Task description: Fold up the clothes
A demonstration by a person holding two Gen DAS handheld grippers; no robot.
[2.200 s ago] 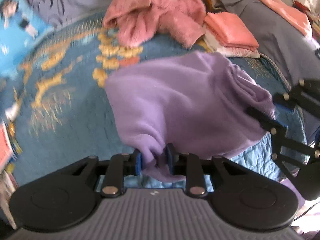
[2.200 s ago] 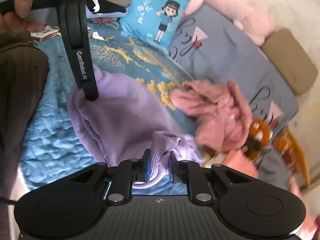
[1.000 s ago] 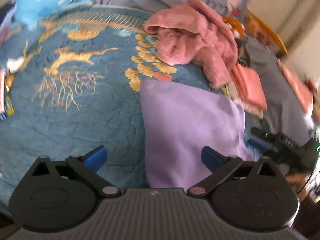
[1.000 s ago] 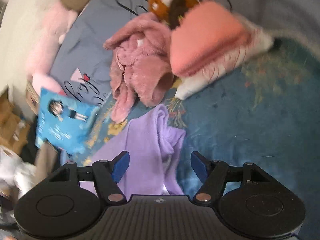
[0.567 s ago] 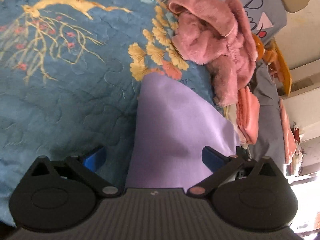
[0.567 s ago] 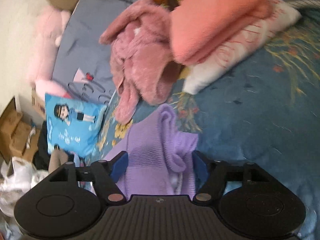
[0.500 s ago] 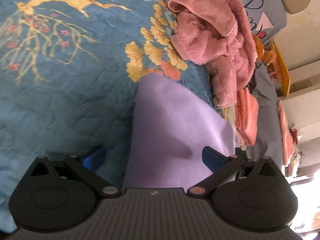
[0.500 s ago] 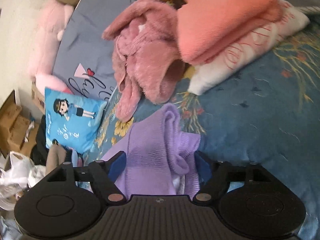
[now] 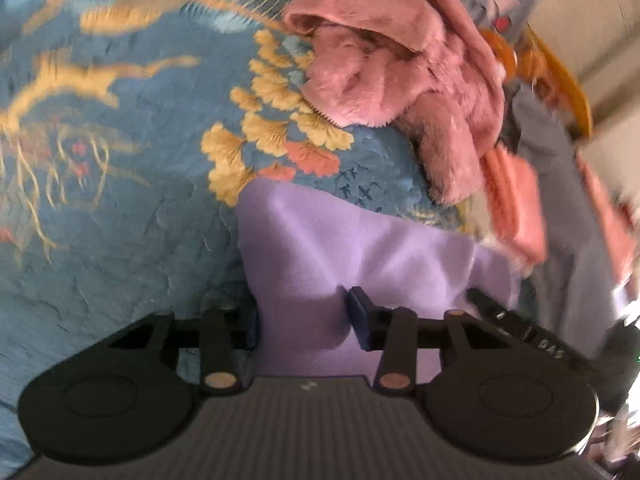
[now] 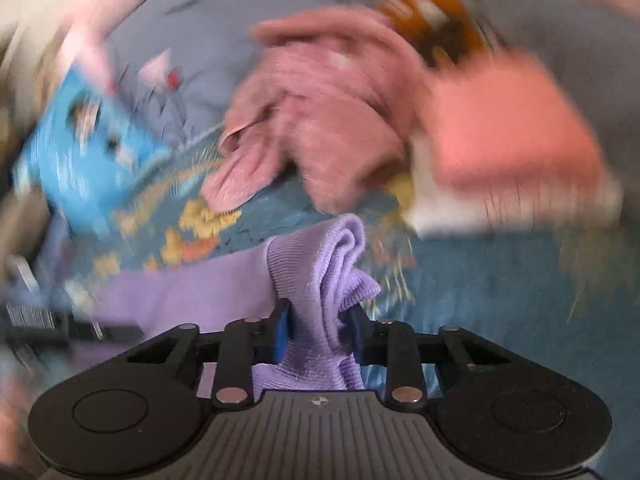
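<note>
Your left gripper [image 9: 304, 314] has its blue-padded jaws partly closed around a raised fold of the soft lilac knit garment [image 9: 360, 248], the pads pressing into the cloth from both sides with a wide hump of fabric between them. Your right gripper [image 10: 320, 332] is narrowed onto the bunched ribbed hem of the same garment [image 10: 320, 276], which rises in a crumpled ridge between its two pads; the gap is small and filled with cloth.

The lilac garment lies flat on the blue quilted bedspread with gold and coral leaf embroidery [image 9: 120, 220], spread between your two grippers. In the left wrist view the other gripper's black linkage [image 9: 516, 322] shows at the garment's right edge.

Just beyond the garment sits a crumpled dusty-pink fluffy garment [image 9: 400, 68], near its far edge but not touching it. Right of that is a folded coral-pink fleece [image 10: 508, 128] stacked on a folded white cloth [image 10: 480, 212]. A bright blue printed cushion [image 10: 80, 156] lies well off to the left in the right wrist view, which is heavily blurred.
</note>
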